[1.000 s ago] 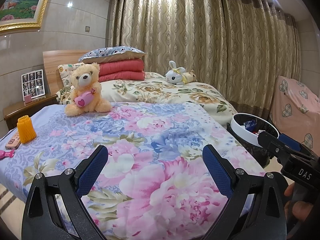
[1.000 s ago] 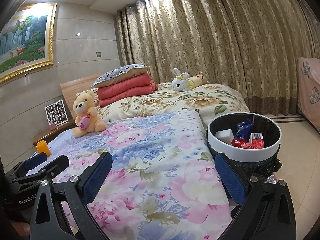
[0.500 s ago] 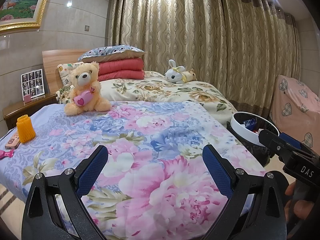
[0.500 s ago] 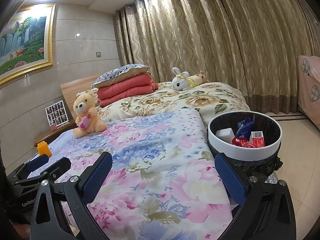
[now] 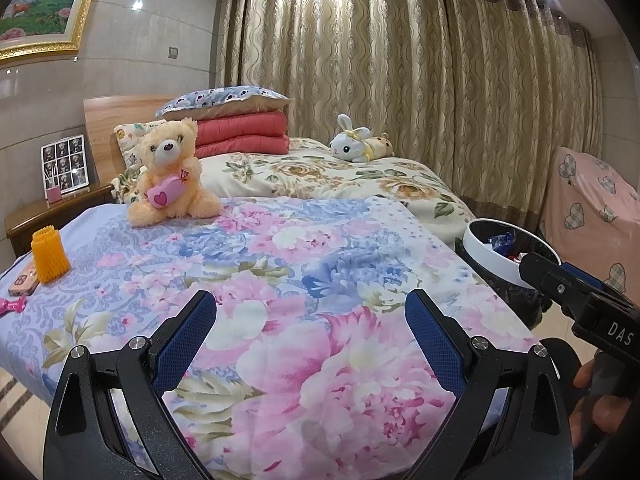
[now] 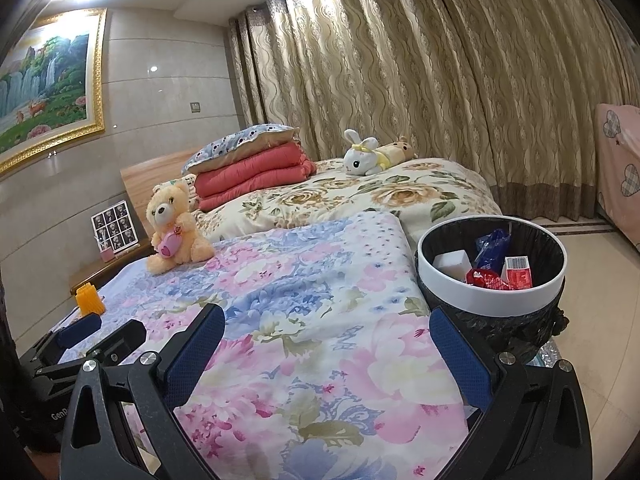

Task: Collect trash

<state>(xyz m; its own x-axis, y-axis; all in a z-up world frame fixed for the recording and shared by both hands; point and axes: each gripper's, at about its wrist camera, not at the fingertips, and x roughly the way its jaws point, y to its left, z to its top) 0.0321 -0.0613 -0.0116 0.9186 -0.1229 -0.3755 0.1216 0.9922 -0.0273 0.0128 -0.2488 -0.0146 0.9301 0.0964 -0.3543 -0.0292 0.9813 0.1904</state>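
Observation:
A round trash bin [image 6: 494, 298] with a white rim and black liner stands on the floor right of the bed; it also shows in the left wrist view [image 5: 486, 254]. Inside lie a white box [image 6: 452, 263], a blue wrapper [image 6: 493, 243], a red wrapper [image 6: 485, 279] and a red-and-white carton [image 6: 519, 272]. My left gripper [image 5: 311, 340] is open and empty over the floral bedspread [image 5: 280, 280]. My right gripper [image 6: 326, 354] is open and empty over the bed's near right corner, just left of the bin.
On the bed sit a teddy bear [image 5: 170, 172], an orange ridged foam sleeve [image 5: 48, 250], a phone [image 5: 24, 278], a pink toy [image 5: 12, 304], folded red quilts [image 5: 240, 132] and a plush rabbit [image 5: 356, 140]. A nightstand [image 5: 48, 208] stands left. A pink-covered chair [image 5: 592, 208] stands right.
Both grippers stay open and empty. The views shift only slightly; the bin sits a little lower in the left wrist view.

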